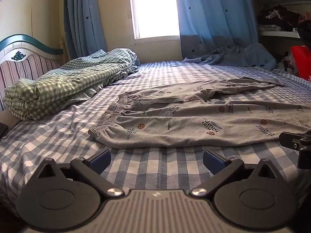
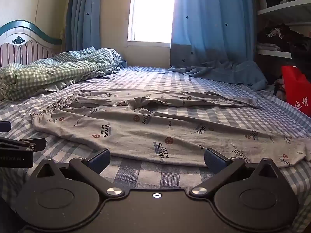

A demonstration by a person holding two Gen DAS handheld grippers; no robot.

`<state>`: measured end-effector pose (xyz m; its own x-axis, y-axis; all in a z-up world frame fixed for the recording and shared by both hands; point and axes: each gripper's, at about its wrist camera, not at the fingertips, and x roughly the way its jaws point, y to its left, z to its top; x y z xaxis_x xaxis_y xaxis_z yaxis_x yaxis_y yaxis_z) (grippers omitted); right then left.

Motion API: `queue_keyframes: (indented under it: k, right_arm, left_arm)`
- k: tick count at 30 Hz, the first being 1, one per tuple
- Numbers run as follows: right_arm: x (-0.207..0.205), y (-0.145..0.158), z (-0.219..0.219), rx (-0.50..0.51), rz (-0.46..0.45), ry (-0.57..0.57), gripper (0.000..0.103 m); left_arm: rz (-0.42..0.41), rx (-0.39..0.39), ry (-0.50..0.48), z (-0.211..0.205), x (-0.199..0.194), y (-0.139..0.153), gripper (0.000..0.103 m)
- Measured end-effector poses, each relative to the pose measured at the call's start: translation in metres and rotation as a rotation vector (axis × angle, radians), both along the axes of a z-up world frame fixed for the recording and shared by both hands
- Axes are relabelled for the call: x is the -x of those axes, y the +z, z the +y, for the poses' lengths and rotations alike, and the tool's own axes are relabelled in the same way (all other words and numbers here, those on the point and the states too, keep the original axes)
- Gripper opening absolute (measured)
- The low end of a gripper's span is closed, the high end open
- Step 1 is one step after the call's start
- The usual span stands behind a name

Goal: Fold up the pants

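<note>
Grey printed pants (image 1: pixel 194 114) lie spread flat on the blue checked bed sheet (image 1: pixel 58 136), waistband to the left, both legs running right. In the right wrist view the same pants (image 2: pixel 155 128) fill the middle, the near leg's cuff at the right. My left gripper (image 1: pixel 157 160) hovers open over bare sheet just short of the near hem, below the waist end. My right gripper (image 2: pixel 157 160) is open too, its right fingertip (image 2: pixel 213 158) over the near leg's edge, nothing between the pads. Each gripper shows at the other view's edge: the right gripper (image 1: pixel 295 141), the left gripper (image 2: pixel 19 147).
A folded green checked quilt (image 1: pixel 64 85) lies at the left by the striped headboard (image 1: pixel 23 64). A blue curtain's hem (image 1: pixel 233 56) pools on the bed's far right corner. A red bag (image 2: pixel 295 89) and shelves with clothes (image 2: pixel 281 38) stand at the right.
</note>
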<state>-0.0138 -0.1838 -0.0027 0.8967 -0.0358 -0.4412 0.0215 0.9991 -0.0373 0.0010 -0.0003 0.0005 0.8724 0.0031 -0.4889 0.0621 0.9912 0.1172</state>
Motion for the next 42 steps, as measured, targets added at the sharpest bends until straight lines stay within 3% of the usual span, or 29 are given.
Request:
queue_keyframes:
  k: [42]
  right_arm:
    - [-0.0057, -0.0013, -0.0013, -0.007, 0.005, -0.021, 0.102]
  left_arm:
    - [-0.013, 0.002, 0.037, 0.0036, -0.0001, 0.005, 0.103]
